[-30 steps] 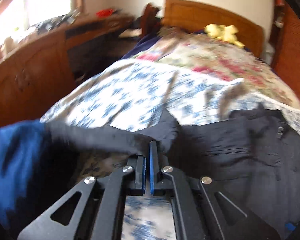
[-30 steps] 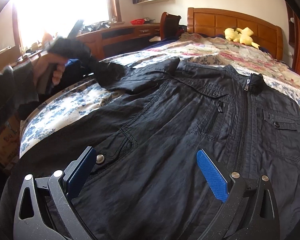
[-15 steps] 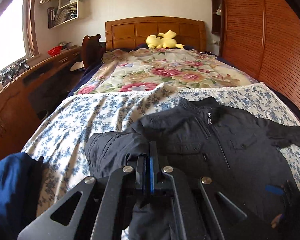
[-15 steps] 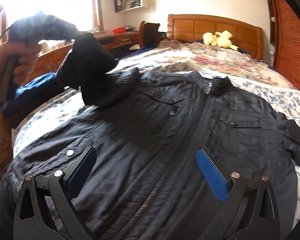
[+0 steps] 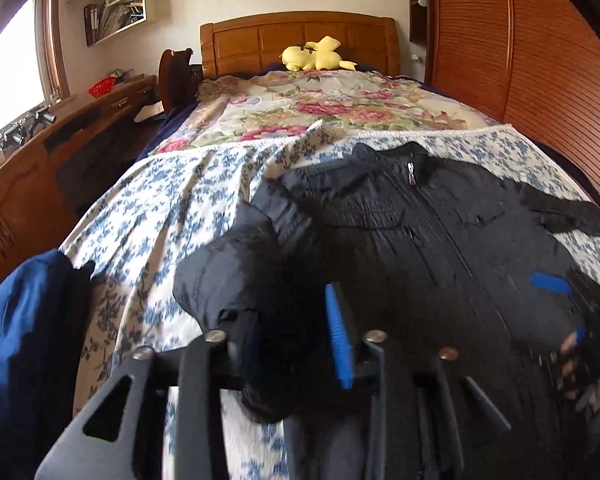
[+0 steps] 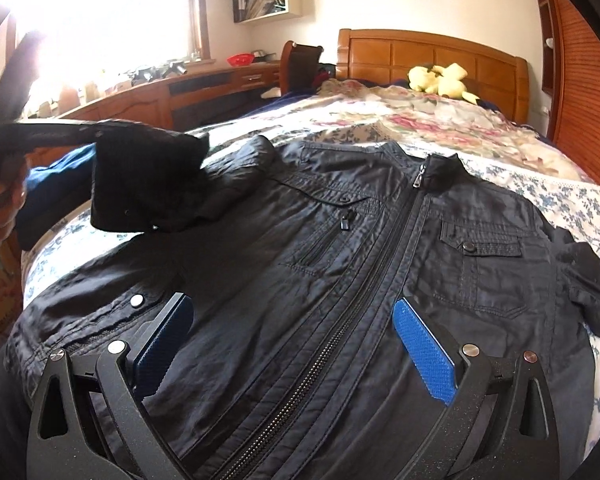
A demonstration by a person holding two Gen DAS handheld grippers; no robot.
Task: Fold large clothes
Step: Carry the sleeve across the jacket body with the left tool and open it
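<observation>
Black jacket (image 6: 340, 280) lies front-up on the bed (image 6: 572, 196), zipped, collar toward the wooden headboard (image 6: 432, 52), on the blue-floral sheet (image 5: 172, 208)

We've got our left gripper (image 5: 288, 344) raised over the jacket's side nearer the window. Its fingers look part-way apart in the left wrist view, with the dark sleeve (image 6: 148, 184) bunched between them and hanging below; motion blur there, so we cannot tell whether the pads actually pinch the cloth or just bracket it. From the right wrist view the sleeve is lifted off the bed and folded inward, its cuff end drooping over the jacket's shoulder and chest

Our right gripper (image 6: 296, 344) hovers low over the jacket's lower front, fingers spread wide, straddling the zipper (image 6: 420, 176) line, blue pads (image 6: 424, 352) clear of any grip

Other sleeve lies flat, out to the side on the sheet

Around: yellow plush toy (image 5: 316, 54) at the headboard, floral quilt (image 5: 320, 104) beyond the sheet, blue garment (image 5: 24, 340) off the bed's window-side edge, wooden desk (image 6: 148, 96) along the window wall
</observation>
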